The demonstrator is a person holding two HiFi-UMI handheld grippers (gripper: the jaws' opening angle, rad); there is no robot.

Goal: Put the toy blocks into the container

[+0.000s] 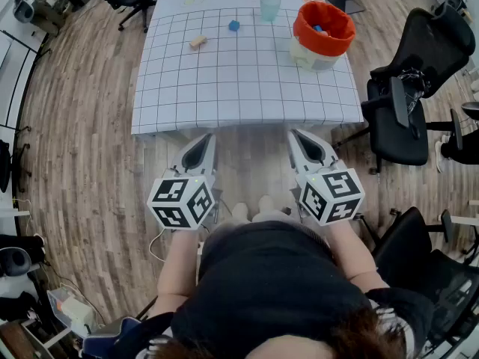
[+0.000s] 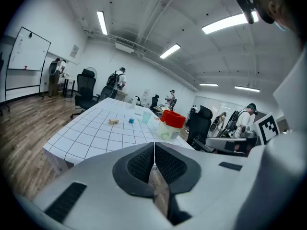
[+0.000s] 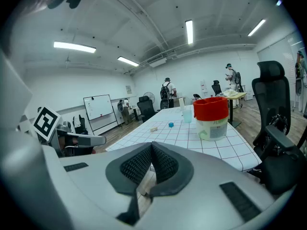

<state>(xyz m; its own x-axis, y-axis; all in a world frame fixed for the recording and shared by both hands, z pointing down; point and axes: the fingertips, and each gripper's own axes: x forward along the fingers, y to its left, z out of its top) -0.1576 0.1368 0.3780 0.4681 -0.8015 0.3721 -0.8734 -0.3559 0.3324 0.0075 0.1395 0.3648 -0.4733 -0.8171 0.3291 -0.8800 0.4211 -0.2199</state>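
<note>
- Though both grippers hover short of its near edge, the white gridded table (image 1: 224,88) bears everything else, with the container toward its far right corner.
- On the near side of the container and well to its left, the left gripper (image 2: 154,151) has its jaws closed pad to pad, with nothing between them.
- Also on the container's near side, but more directly in front of it, the right gripper (image 3: 151,150) has its jaws pressed together and empty too.
- Upright with its mouth up, the container (image 1: 323,28) is a pale tub with an orange-red rim. Only the head view looks into it, showing a small blue piece (image 1: 319,29) inside. Both gripper views catch just its outer wall.
- Just left of the container and slightly farther off, a teal cup (image 1: 270,7) stands upright.
- Well left of the container, the wooden block (image 1: 197,43) lies flat. Its long axis slants across the grid lines, with one end turned roughly toward the container.
- Between the wooden block and the container sits the blue block (image 1: 234,25), too small to show any long axis.
</note>
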